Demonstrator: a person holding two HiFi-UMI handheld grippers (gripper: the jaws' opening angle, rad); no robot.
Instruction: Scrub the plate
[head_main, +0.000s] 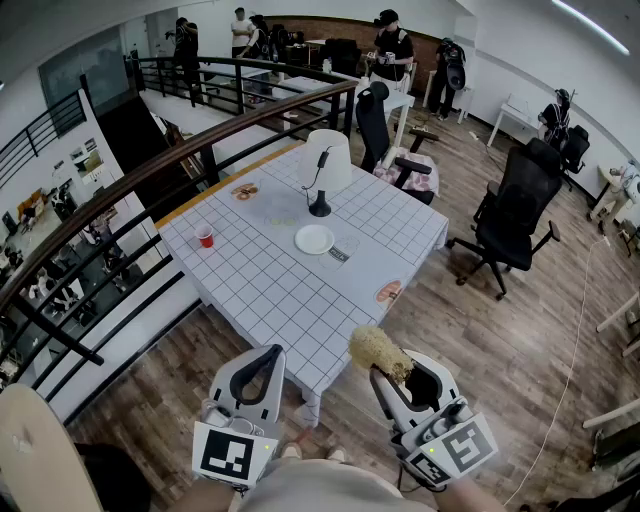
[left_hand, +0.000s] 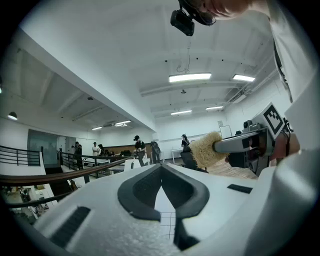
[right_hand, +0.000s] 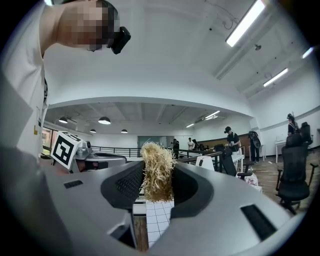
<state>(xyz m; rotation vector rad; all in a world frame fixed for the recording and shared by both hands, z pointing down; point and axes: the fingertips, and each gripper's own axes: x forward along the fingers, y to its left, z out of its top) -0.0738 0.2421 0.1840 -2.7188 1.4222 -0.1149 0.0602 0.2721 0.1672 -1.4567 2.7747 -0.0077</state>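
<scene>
Left gripper (left_hand: 161, 169): jaws closed tip to tip, nothing between them. I hold it low, short of the near corner of the tabletop (head_main: 270, 290).

The tabletop has a white grid cloth and lies well ahead of both grippers. On it, from the left:
- red cup (head_main: 205, 238), near the left edge
- plate (head_main: 314, 239), white, flat and bare near the middle, just in front of the base of the lamp (head_main: 322, 165)

The plate is apart from the cup, and neither gripper touches it.

Right gripper (head_main: 398, 372): clamped on the scrubber (right_hand: 158, 172), a straw-coloured fibrous pad standing up between the jaws.

Step in hand, as I judge it: approach. The tool is gripped and scrubbing has not yet begun.

Next move calls for closing on the tabletop and bringing the scrubber down onto the plate face. I would probably open the left gripper to steady the rim, so the plate does not slide on the cloth.
</scene>
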